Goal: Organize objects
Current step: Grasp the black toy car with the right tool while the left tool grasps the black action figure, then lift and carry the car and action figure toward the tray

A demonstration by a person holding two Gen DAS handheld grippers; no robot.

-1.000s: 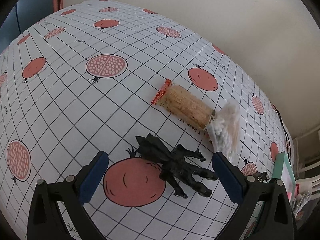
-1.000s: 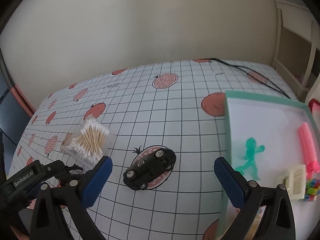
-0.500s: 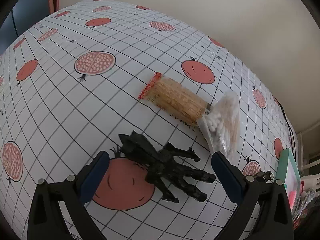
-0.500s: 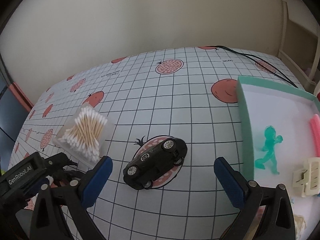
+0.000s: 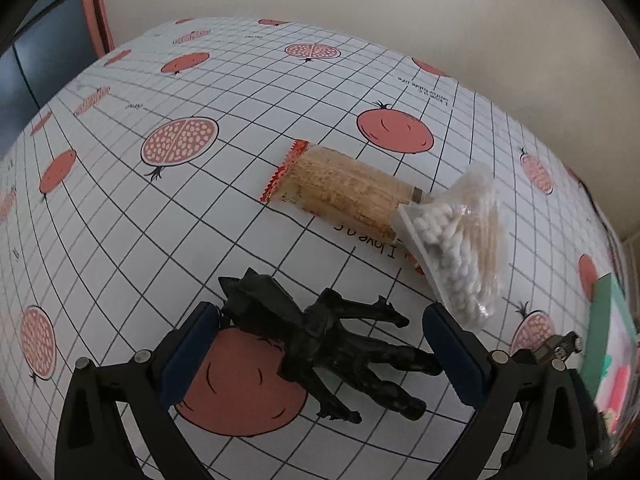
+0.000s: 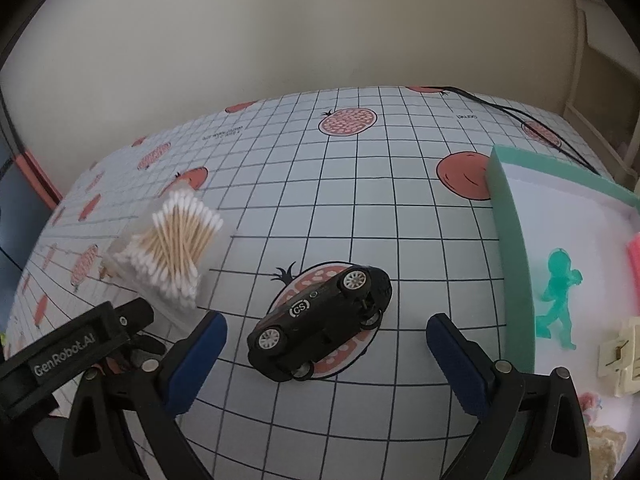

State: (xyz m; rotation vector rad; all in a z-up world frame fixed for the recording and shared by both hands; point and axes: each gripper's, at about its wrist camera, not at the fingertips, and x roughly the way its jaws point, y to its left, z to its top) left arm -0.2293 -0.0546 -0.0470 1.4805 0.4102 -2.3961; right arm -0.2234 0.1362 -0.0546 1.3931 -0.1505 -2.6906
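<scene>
**Both grippers spread wide over toys on the pomegranate cloth**

Left wrist view: the left gripper point(image 5: 322, 354) is seen with its jaws spread wide. The black winged figure point(image 5: 328, 338) is framed between them, lying flat on the tablecloth point(image 5: 200, 216); the left pad seems to touch its wing, though contact cannot be confirmed. A cracker packet point(image 5: 340, 190) lies at 12 o'clock and a cotton swab bag point(image 5: 460, 240) at 1 o'clock.

Right wrist view: the right gripper point(image 6: 326, 354) is likewise held wide apart, nothing pinched. The black toy car point(image 6: 320, 322) is framed between the pads, untouched. A green-rimmed tray point(image 6: 514, 248) is seen at 3 o'clock.
</scene>
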